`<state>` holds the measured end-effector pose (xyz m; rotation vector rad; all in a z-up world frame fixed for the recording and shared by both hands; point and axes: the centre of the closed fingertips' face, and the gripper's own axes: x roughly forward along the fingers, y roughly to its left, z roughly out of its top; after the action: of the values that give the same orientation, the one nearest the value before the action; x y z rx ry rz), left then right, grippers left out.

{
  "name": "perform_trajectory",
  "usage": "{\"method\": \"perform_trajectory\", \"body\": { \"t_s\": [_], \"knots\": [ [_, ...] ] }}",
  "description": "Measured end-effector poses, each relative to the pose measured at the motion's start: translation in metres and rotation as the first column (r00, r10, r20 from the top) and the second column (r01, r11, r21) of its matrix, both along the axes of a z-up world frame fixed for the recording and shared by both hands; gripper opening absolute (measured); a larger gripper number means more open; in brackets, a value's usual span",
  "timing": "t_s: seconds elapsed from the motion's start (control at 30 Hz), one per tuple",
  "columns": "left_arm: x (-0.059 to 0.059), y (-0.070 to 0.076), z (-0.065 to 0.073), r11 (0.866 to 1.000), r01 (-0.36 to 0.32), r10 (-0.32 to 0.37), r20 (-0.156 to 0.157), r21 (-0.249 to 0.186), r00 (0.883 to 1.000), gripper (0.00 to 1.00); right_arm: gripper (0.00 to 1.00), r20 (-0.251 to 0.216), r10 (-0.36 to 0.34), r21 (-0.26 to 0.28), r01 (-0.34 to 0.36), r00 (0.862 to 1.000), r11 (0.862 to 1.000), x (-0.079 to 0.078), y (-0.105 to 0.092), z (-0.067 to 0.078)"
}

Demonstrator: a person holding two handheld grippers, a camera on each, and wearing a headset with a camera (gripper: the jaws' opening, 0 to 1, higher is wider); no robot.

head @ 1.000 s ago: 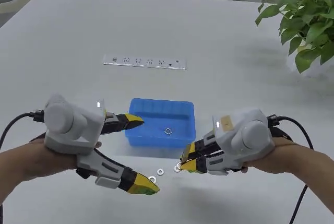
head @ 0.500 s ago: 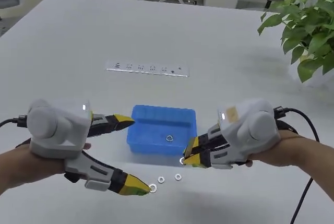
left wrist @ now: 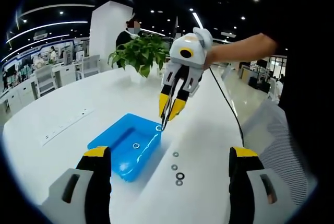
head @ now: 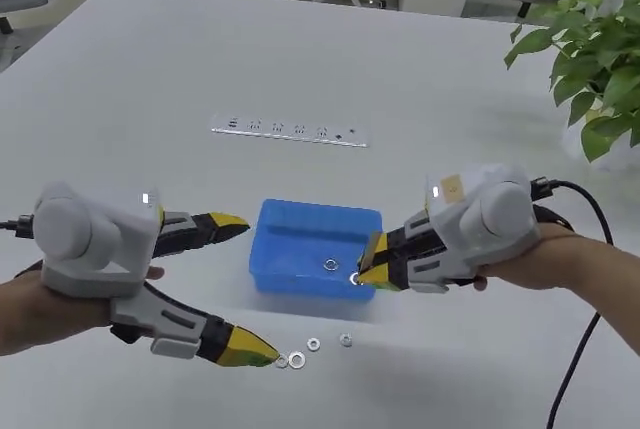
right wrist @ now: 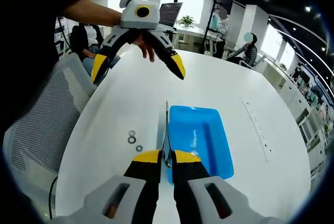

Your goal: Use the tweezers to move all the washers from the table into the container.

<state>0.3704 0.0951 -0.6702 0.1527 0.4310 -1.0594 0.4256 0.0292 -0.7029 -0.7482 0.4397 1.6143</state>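
Note:
My right gripper (head: 372, 263) is shut on thin metal tweezers (right wrist: 167, 130), which point ahead between its jaws. At the tweezers' tip a small washer (head: 355, 278) hangs at the front rim of the blue container (head: 300, 221). One washer (head: 330, 266) lies inside the container, also seen as the washer (left wrist: 135, 145) in the left gripper view. Several washers (head: 314, 344) lie on the white table just in front of the container. My left gripper (head: 240, 289) is wide open to the container's left, with its lower fingertip (head: 250, 352) next to the loose washers.
A white power strip (head: 288, 131) lies on the table behind the container. A potted plant (head: 590, 59) stands at the far right edge. Office chairs stand beyond the far table edge. People sit in the background of the right gripper view.
My right gripper has lifted the tweezers, with a washer, from the table in front of the container to its front rim. The left gripper has drifted slightly left and stays open.

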Motion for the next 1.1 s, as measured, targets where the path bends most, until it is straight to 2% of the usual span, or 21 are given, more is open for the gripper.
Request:
{"method": "perform_trajectory", "body": {
  "t_s": [0.37,0.77,1.1],
  "knots": [
    [0.0,0.005,0.001,1.0,-0.006,0.006,0.0,-0.003,1.0,0.99,0.08,0.011,-0.022,0.001,0.022,1.0,1.0,0.023,0.011,-0.01],
    [-0.001,0.008,-0.002,1.0,-0.01,0.01,-0.006,-0.01,1.0,0.97,0.08,0.001,-0.036,-0.014,0.036,0.999,0.999,0.036,0.02,-0.03],
    [-0.002,0.011,-0.003,1.0,-0.016,0.016,-0.008,-0.01,1.0,0.96,0.09,-0.022,-0.043,-0.043,0.042,0.999,0.998,0.04,0.024,-0.05]
  ]
}}
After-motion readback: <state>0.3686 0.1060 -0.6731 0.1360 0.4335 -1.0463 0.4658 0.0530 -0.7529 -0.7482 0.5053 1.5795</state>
